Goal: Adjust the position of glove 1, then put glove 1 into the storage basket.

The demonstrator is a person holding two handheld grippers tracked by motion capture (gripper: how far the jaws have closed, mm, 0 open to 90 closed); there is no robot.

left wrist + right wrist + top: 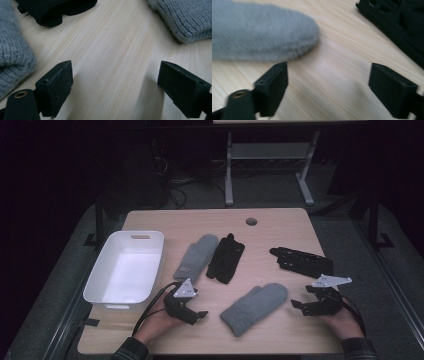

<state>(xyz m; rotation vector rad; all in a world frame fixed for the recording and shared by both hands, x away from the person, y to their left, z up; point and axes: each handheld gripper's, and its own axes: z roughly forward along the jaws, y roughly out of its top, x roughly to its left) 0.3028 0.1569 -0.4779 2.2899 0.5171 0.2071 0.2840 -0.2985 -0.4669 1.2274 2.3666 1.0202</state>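
White tub sitting far left. I'm holding my left gripper wide open, empty, beside grey mitten and black glove. Second mitten lying centre. My right gripper gaping, empty, below another black glove.

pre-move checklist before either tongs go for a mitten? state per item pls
1. Left tongs open, nothing between the jaws: ok.
2. Right tongs open, nothing held: ok.
3. Near grey mitten lies flat between both tongs, untouched: ok.
4. Far grey mitten beside the black glove, possibly touching: cannot tell.
5. White bin upright, nothing inside: ok.
6. Black glove at right apart from the mittens: ok.
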